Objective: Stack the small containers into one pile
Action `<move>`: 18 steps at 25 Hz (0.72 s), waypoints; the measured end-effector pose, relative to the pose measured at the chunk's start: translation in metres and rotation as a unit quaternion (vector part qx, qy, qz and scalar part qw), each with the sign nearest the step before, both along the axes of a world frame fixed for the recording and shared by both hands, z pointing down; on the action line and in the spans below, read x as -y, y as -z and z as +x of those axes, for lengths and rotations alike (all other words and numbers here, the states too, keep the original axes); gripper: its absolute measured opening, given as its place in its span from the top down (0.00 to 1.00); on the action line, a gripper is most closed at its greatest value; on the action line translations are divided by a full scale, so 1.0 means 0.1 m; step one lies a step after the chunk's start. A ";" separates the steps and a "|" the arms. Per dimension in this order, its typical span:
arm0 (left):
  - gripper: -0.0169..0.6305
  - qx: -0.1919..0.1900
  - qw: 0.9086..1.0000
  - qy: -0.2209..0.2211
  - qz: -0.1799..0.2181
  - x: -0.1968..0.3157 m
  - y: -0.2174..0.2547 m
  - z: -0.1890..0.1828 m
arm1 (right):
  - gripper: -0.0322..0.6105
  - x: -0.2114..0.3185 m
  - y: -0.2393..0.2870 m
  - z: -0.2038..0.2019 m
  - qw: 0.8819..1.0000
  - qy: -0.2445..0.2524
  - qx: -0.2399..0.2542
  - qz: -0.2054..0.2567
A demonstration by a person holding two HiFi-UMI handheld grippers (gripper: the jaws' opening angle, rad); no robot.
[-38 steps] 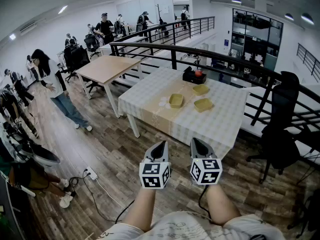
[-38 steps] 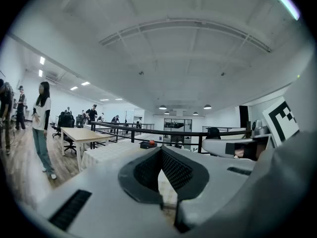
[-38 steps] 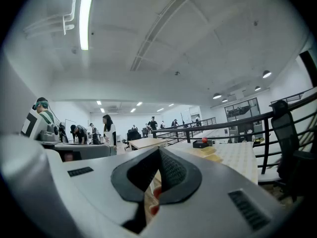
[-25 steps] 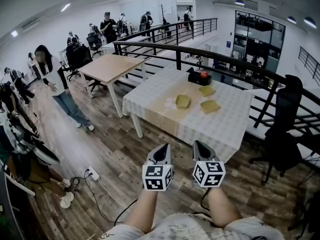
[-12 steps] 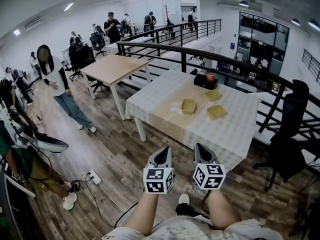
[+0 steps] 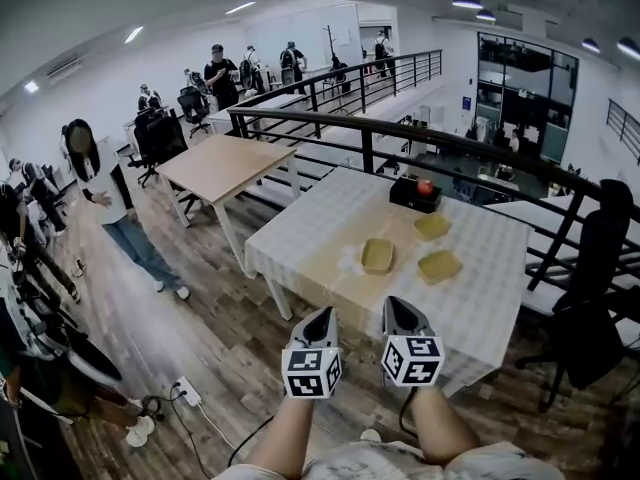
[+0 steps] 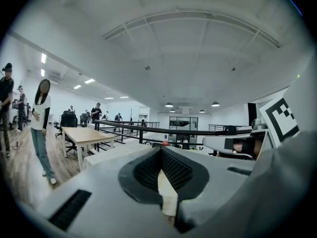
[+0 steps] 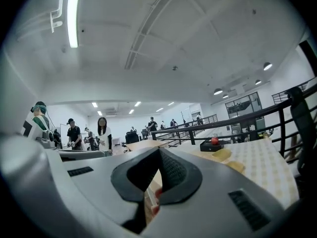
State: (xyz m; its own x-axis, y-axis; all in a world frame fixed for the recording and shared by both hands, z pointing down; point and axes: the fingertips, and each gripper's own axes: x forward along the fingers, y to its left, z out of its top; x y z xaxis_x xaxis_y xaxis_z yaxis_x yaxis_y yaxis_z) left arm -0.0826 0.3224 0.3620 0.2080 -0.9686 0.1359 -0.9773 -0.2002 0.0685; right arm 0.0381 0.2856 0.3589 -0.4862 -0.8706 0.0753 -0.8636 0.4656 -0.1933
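Both grippers are held out side by side and roughly level, at the near side of the table (image 6: 480,313) with the checked cloth, each with its marker cube facing the head camera. The left gripper (image 6: 322,314) has its jaws pressed together, tip to tip, with nothing pinched between them. The right gripper (image 6: 395,304) is closed the same way and is just as empty. The three small yellow containers all lie ahead of the grippers on that table — none stacked, each apart from the others. The nearest container (image 6: 377,255) sits straight ahead, in line with the gap between the two grippers, on the tan strip down the middle of the cloth. The second container (image 6: 439,265) lies ahead and to the right of the right gripper, near the first but not touching it. The third container (image 6: 432,226) is farther off, beyond the second. Beyond that one, at the table's far edge, stands a black box (image 6: 413,196) with a red round thing (image 6: 424,186) on top, and past the table runs a black railing (image 6: 400,128). Well off to the left of the left gripper stands a bare wooden table (image 6: 222,165), and farther left a person in a white top (image 6: 98,173). A black office chair (image 6: 590,308) stands off to the right of the right gripper.
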 end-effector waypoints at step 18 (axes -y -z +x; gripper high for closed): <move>0.97 -0.014 0.999 -0.022 -0.035 2.11 -0.47 0.06 | 0.96 2.02 -0.52 0.06 0.999 -0.022 -0.015 -0.042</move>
State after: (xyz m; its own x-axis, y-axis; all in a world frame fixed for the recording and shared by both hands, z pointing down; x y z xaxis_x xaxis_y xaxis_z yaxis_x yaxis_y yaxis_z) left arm -0.0764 0.1115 0.4088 0.2544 -0.9468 0.1969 -0.9653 -0.2362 0.1111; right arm 0.0436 0.0839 0.4105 -0.4438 -0.8811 0.1635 -0.8891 0.4101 -0.2034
